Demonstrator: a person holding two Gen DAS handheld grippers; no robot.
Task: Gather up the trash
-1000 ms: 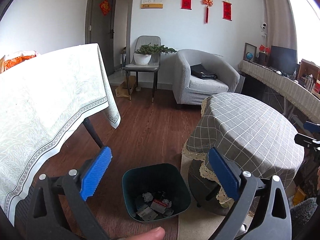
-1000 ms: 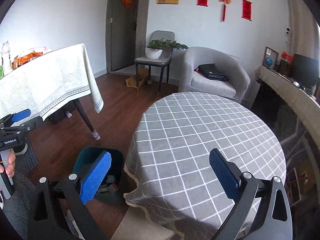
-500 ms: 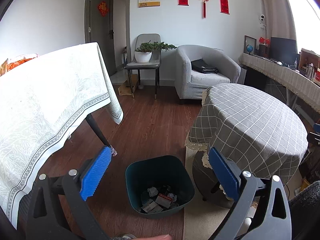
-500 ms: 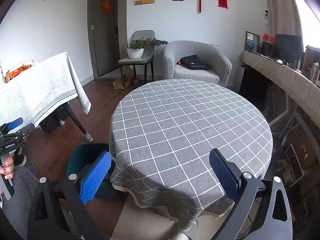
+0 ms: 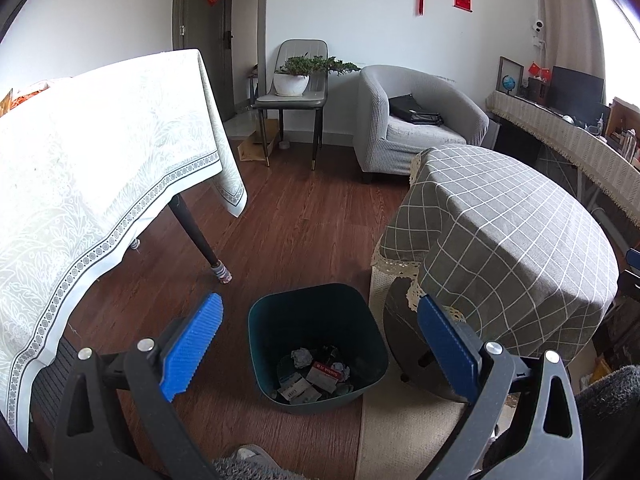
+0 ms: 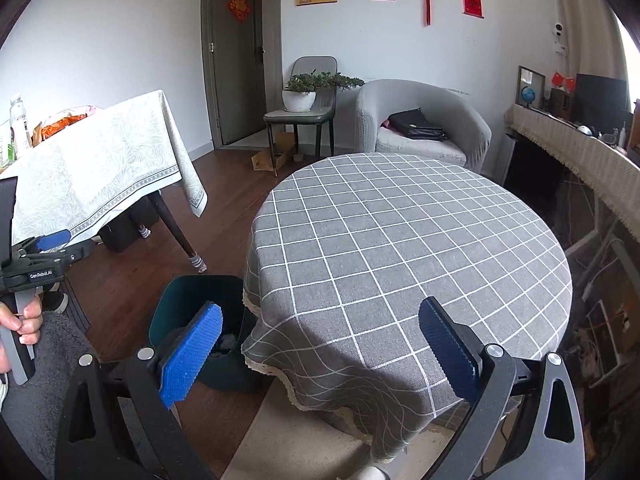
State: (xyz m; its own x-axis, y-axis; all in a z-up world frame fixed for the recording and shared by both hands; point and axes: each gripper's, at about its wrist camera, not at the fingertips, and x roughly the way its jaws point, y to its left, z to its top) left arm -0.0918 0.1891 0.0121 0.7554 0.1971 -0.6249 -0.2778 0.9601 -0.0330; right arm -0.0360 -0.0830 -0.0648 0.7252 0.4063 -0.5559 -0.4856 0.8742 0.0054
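The left gripper (image 5: 320,344) hangs over the bin (image 5: 316,344), its 2 blue pads spread wide and holding nothing — crumpled paper and wrappers (image 5: 316,376) lie at the bin's bottom. The right gripper (image 6: 320,352), also spread and bare, hovers over the round checked table (image 6: 404,248) — the bin stands on the wood floor (image 5: 296,240) just beside it

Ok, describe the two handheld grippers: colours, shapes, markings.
Both match: black angular plastic frames with triangular cut-outs and silver bolts, two fingers with ridged blue pads. On the left gripper, seen from the right wrist: white "GenRobot.AI" lettering, grey handle. Right gripper: no lettering visible.
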